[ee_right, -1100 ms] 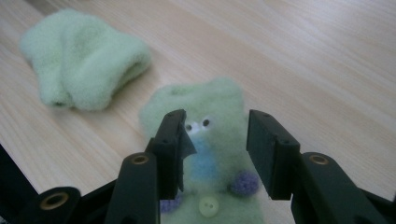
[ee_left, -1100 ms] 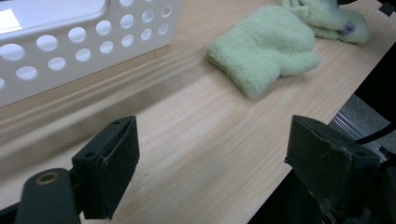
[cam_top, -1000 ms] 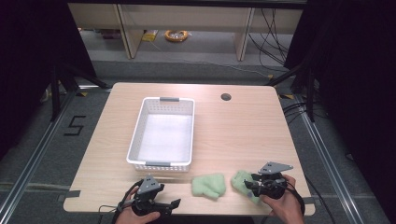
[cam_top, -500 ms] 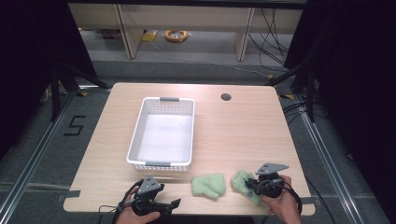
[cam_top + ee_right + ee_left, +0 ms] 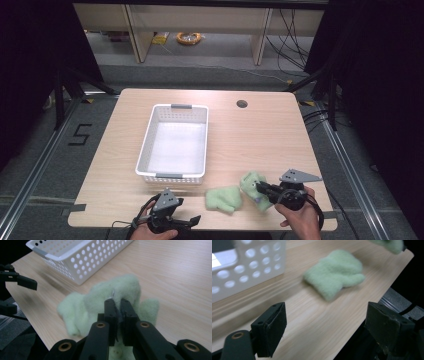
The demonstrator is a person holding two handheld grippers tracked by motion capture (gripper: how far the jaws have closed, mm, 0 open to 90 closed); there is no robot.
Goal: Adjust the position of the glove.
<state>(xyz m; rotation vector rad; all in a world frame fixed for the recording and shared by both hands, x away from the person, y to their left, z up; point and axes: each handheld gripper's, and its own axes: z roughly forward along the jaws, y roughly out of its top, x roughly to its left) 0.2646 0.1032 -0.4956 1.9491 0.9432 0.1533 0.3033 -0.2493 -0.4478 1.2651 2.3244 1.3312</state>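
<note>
right gripper (image 5: 261, 189): jaws just closed, pinching mitten (image 5: 251, 183) at bench's near edge | left gripper (image 5: 186, 221): jaws spread | second mitten (image 5: 223, 198) lying | basket (image 5: 146, 145) empty

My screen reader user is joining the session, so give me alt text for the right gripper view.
The right gripper, its black fingers shut, pinches a fluffy pale green mitten just above a light wooden table. A second fluffy green mitten lies behind it, a white perforated plastic basket stands farther back, and the left gripper shows at the left edge.
</note>
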